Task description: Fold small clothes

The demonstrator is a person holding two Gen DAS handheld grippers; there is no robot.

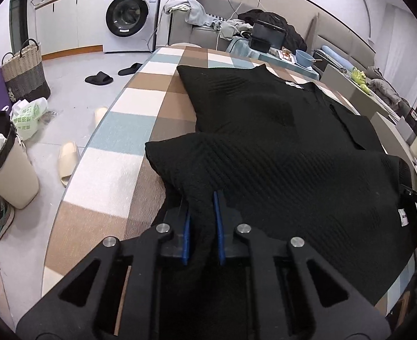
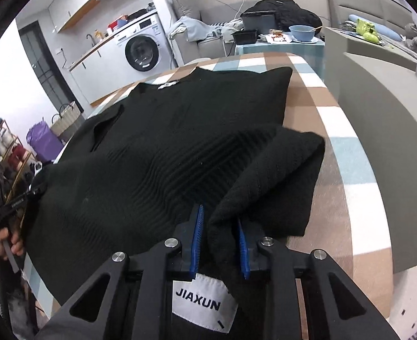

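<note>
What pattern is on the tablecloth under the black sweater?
Checks of brown, white and pale blue on the tablecloth; left wrist view shows it best.

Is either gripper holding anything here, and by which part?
Both hold the black ribbed knit sweater: the left gripper pinches a bunched fold at its near edge, and the right gripper pinches another beside the white JIAXUN label.

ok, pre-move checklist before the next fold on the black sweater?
1. Left gripper pinching sweater fabric: ok.
2. Right gripper has fabric between its pads: ok; firmness: cannot tell.
3. Both bottom corners lifted and folded over the body: ok.
4. Collar end lying flat on the checked tablecloth: ok.
5. Sweater fully on the table, not overhanging: cannot tell.
</note>
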